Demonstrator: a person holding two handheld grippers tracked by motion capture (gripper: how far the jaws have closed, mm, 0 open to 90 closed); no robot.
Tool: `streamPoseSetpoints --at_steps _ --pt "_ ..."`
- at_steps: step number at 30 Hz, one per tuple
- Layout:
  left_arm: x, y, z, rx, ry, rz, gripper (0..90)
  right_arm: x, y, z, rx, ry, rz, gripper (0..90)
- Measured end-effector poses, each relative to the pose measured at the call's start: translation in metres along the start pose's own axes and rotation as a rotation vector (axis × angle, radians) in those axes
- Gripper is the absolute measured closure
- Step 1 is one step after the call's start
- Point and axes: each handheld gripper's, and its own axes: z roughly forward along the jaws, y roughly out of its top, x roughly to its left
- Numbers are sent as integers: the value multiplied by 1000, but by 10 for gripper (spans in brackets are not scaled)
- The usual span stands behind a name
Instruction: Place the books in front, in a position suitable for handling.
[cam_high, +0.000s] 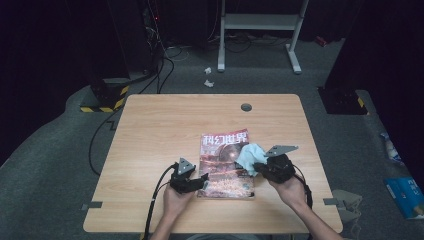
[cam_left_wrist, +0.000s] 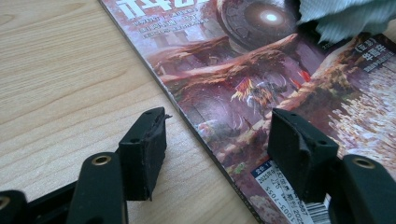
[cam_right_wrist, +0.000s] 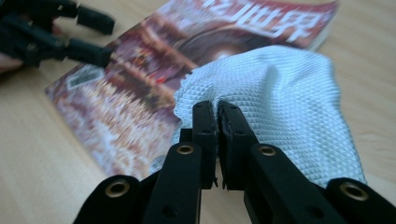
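A magazine (cam_high: 224, 165) with a reddish cover and white characters lies flat on the wooden table (cam_high: 160, 130). My left gripper (cam_high: 200, 181) rests at the magazine's lower left corner, jaws open and straddling the cover's edge (cam_left_wrist: 205, 140) without pressing on it. My right gripper (cam_high: 256, 167) is shut on a pale blue textured cloth (cam_high: 250, 155), which drapes over the magazine's right side. In the right gripper view the cloth (cam_right_wrist: 280, 102) is pinched between the two closed jaws (cam_right_wrist: 217, 116), with the magazine (cam_right_wrist: 140, 84) and the left gripper (cam_right_wrist: 88, 37) beyond it.
A grey cable grommet (cam_high: 246, 107) sits near the table's far edge. Cables trail from both grippers off the near edge. Beyond the table stand a white metal frame (cam_high: 260, 30) and dark equipment on a grey carpet.
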Motion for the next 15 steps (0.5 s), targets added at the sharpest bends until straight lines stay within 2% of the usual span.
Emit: streamPoseSetpoints --at_steps 9,10,15 --pt "0 0 0 1 2 2 370 19 -20 17 54 48 -28 857" --pt "0 0 0 0 3 2 371 22 -24 20 61 63 -17 857" --pt "0 0 -1 3 6 6 371 26 -31 26 74 66 -25 855"
